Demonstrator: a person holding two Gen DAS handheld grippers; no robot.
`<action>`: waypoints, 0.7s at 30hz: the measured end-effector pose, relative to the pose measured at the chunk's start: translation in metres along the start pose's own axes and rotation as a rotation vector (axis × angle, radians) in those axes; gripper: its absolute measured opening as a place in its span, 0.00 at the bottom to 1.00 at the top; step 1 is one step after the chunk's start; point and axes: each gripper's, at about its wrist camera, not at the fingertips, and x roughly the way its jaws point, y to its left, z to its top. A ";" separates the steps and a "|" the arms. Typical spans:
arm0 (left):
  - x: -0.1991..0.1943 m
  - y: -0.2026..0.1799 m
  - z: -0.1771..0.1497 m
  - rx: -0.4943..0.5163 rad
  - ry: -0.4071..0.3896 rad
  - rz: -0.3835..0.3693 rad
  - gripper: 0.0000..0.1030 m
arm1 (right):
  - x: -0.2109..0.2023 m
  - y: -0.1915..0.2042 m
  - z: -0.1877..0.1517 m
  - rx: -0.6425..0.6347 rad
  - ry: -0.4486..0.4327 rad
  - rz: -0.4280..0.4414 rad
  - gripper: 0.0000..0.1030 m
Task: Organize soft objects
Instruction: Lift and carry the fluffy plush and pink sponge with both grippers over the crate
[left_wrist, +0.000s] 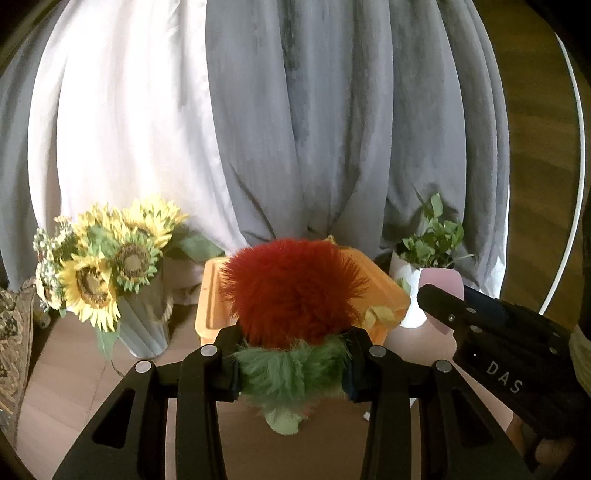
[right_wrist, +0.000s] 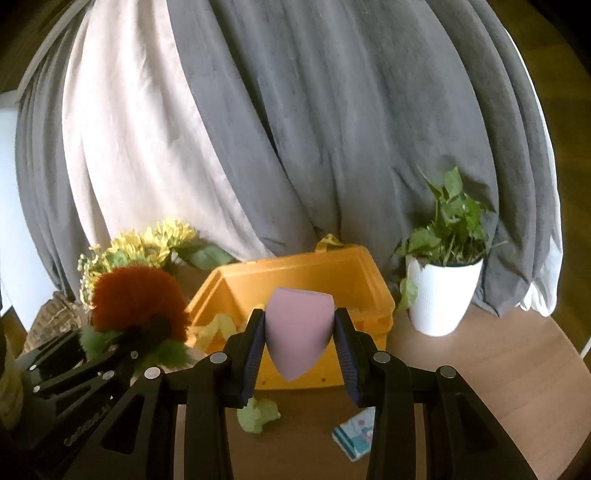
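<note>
My left gripper (left_wrist: 291, 365) is shut on a fluffy toy with a red top and green base (left_wrist: 291, 295), held in the air in front of the orange bin (left_wrist: 395, 295). My right gripper (right_wrist: 300, 347) is shut on a pink egg-shaped sponge (right_wrist: 297, 328), held before the open orange bin (right_wrist: 369, 291). The fluffy toy (right_wrist: 136, 299) and left gripper (right_wrist: 147, 336) show at the left of the right wrist view. The right gripper with the sponge (left_wrist: 443, 284) shows at the right of the left wrist view. Yellow soft items (right_wrist: 218, 328) lie in the bin.
A sunflower bouquet in a grey vase (left_wrist: 110, 273) stands left of the bin. A potted plant in a white pot (right_wrist: 443, 291) stands right. On the wooden table (right_wrist: 480, 362) lie a green crumpled item (right_wrist: 258, 415) and a small blue-white packet (right_wrist: 354, 435). Grey and white curtains (right_wrist: 295, 129) hang behind.
</note>
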 end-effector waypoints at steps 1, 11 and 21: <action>0.001 0.000 0.003 0.002 -0.007 0.003 0.38 | 0.001 0.000 0.003 -0.001 -0.005 0.004 0.37; 0.008 -0.005 0.028 0.025 -0.071 0.012 0.38 | 0.008 -0.001 0.023 0.000 -0.063 0.024 0.37; 0.027 -0.003 0.046 0.037 -0.101 0.014 0.38 | 0.024 -0.002 0.042 -0.004 -0.096 0.017 0.37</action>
